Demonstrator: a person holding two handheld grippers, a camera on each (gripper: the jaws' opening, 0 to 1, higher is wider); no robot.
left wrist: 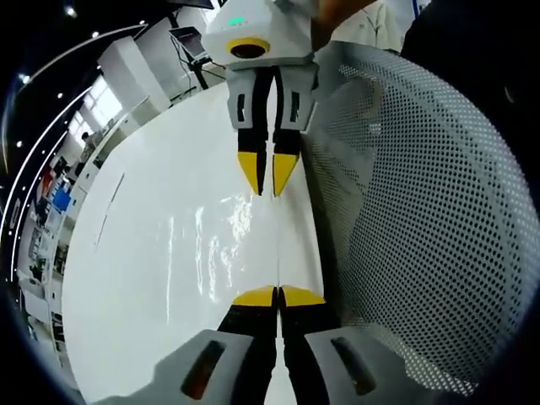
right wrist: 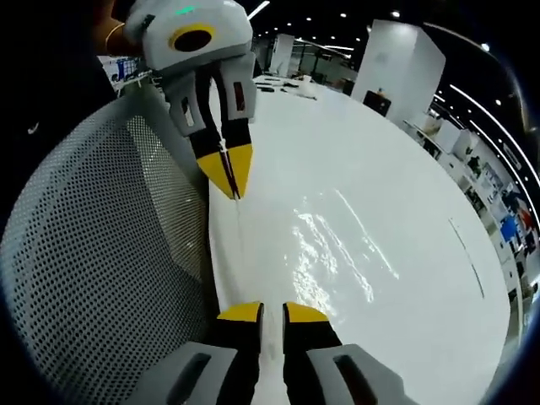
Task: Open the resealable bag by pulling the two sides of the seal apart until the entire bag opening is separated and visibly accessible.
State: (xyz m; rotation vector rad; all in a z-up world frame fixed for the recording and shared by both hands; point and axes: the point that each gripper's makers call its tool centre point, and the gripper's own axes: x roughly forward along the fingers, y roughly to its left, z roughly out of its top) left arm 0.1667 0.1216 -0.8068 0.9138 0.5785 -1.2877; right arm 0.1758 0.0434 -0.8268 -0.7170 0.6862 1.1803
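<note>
we hold the resealable bag point(left wrist: 278, 245) taut above the white worktop point(left wrist: 169, 278), its thin top edge stretched between our 2 grippers. the left gripper point(left wrist: 278, 297) has its jaws closed on one end; the right gripper point(right wrist: 262, 313) pinches the other end. a mesh chair back point(right wrist: 93, 261) stands just beside the worktop.
</note>
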